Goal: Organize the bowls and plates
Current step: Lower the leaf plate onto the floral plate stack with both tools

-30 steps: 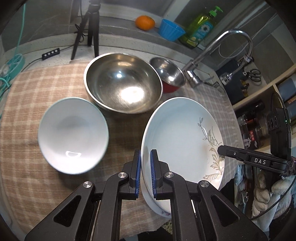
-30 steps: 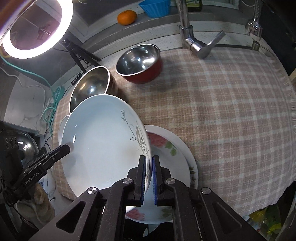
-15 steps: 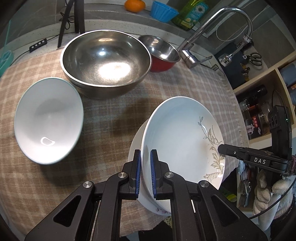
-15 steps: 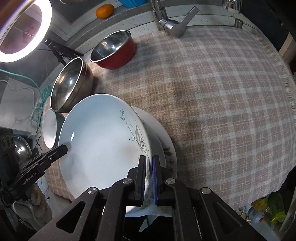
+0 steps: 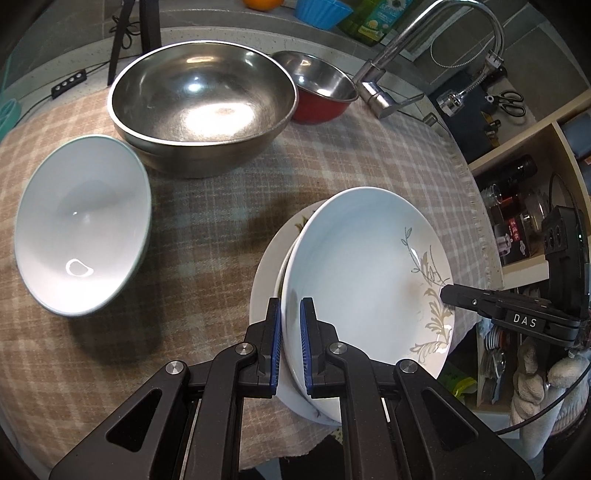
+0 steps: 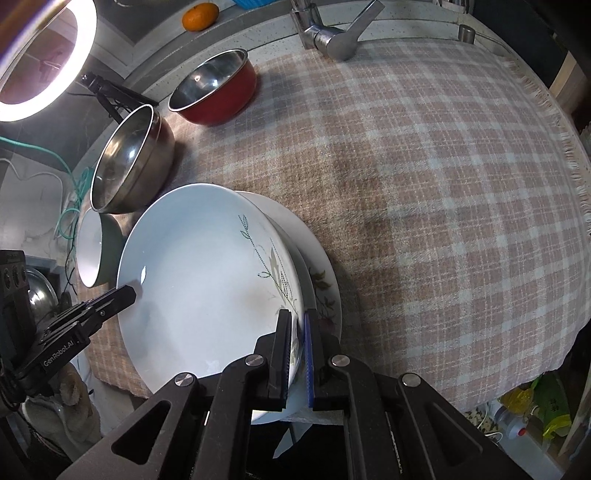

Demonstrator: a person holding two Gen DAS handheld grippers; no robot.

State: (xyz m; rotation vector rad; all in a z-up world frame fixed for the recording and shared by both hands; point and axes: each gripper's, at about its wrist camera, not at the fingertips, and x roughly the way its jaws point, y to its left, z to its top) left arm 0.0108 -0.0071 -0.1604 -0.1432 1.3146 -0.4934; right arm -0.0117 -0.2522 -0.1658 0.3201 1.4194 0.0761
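Both grippers hold the white leaf-pattern plate (image 5: 362, 266) by opposite rims. My left gripper (image 5: 290, 339) is shut on its near rim. My right gripper (image 6: 295, 354) is shut on its other rim; the plate also shows in the right wrist view (image 6: 199, 280). The plate sits low over a flowered plate (image 6: 325, 288) on the checked cloth, whose edge shows in the left wrist view (image 5: 269, 266). A white bowl (image 5: 81, 225) lies to the left. A large steel bowl (image 5: 203, 107) and a red steel bowl (image 5: 317, 88) stand behind.
A tap (image 5: 384, 88) stands at the back right, with an orange (image 6: 199, 16) and a blue cup (image 5: 321, 13) on the ledge. A tripod (image 5: 136, 33) and ring light (image 6: 40, 62) stand at the back left. The cloth's edge (image 6: 535, 332) hangs over the counter front.
Both grippers have carried the leaf-pattern plate down and over the flowered plate, which is now almost covered. The bowls have not moved.
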